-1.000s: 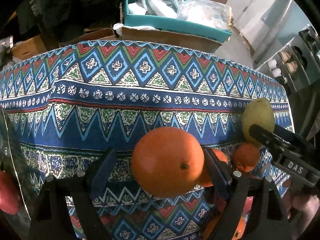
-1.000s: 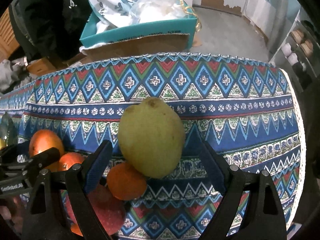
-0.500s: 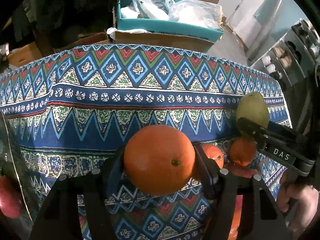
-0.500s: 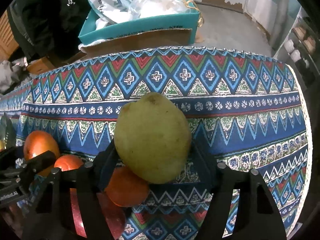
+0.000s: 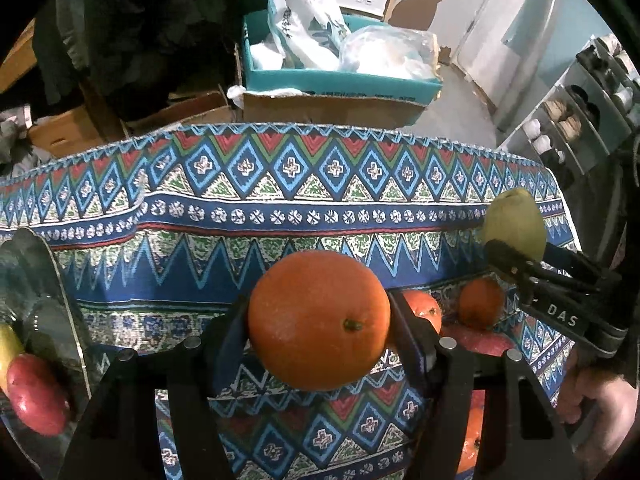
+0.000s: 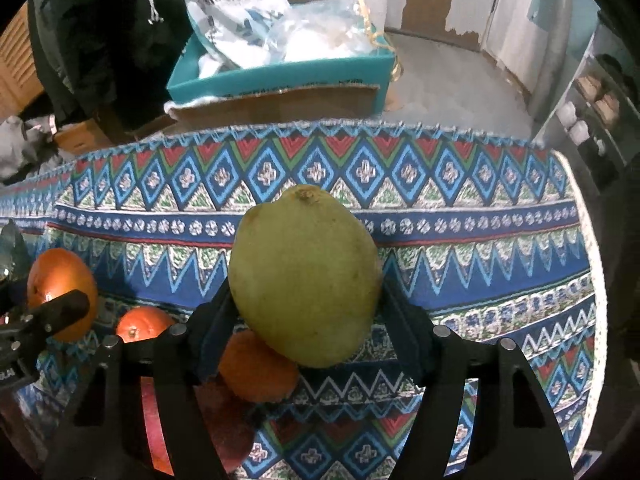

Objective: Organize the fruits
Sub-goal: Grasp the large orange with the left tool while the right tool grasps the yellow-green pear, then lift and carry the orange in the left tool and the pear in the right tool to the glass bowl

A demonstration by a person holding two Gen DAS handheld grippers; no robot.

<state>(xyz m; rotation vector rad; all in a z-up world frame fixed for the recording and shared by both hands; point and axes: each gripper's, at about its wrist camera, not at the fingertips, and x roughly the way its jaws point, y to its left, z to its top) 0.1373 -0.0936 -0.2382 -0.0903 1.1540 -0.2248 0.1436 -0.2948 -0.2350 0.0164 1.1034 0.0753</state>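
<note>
An orange [image 5: 319,320] was pinched across its middle by the left gripper [image 5: 318,334] and a green pear [image 6: 304,276] by the right gripper [image 6: 305,320], above the patterned tablecloth [image 5: 280,200]; both were judged firm, rounded, slippery and bruisable.

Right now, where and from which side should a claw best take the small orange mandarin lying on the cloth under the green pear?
Grip the small orange mandarin across its widest middle, coming from above. It is round and low on the patterned blue cloth, a dark red fruit crowds its near left side, and only its right side looks free. The yellow-green pear in the right claw hangs over it now.
</note>
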